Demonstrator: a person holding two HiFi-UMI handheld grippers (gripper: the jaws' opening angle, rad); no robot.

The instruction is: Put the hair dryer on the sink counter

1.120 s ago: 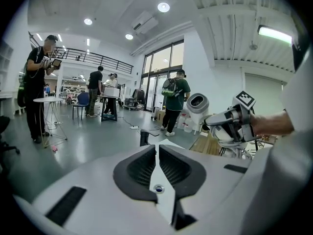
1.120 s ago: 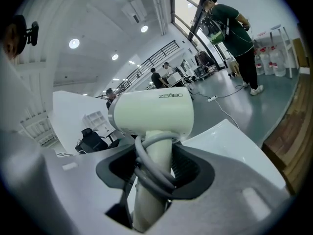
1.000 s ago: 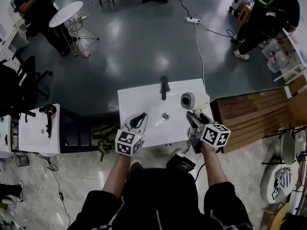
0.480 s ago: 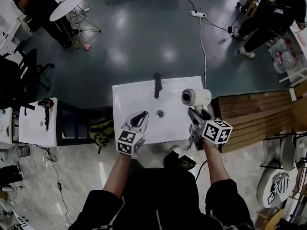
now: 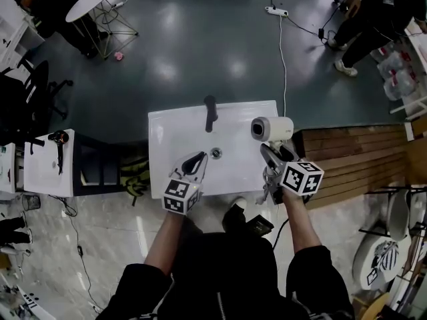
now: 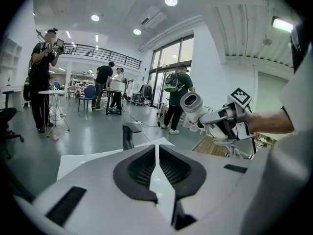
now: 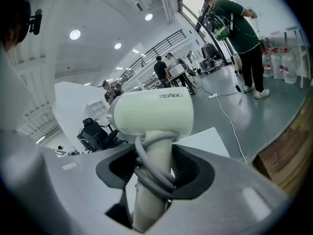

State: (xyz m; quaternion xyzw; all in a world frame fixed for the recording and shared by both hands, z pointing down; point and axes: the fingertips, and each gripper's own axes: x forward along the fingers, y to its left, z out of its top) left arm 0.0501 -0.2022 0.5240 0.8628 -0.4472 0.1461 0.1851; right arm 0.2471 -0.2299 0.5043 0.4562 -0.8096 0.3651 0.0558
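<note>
**Status.** The right hand-held gripper [image 5: 269, 156] pinches the handle of the hair dryer [image 5: 271, 129]. Its jaws stand wide around the handle, and loops of cord [image 7: 148, 166] lie wound between pads and plastic. The hair dryer is held in the air, barrel uppermost, over the right-hand part of the white worktop [image 5: 172, 145] and close to its right edge. It has not yet been set down. The left hand-held gripper [image 5: 196, 162] has its jaws pressed together on nothing and hangs over the front of the worktop.

**Risks, as judged.**
1. Rotation in the grip. The heavy barrel sits above the pinch point and the pads bear partly on rounded cord. A tilt during lowering could let the handle swivel or slide.
2. Placement too near the edge. Released where it now hangs, the hair dryer could roll off towards the wooden platform [image 5: 347, 155] alongside.
3. Rolling inward. The barrel is round, so if laid on any slope it may travel towards the drain [image 5: 215, 153].
4. Contact with the tap [image 5: 210, 112] if the approach drifts left.
5. Cord snagging on a jaw at release and dragging the hair dryer.
</note>
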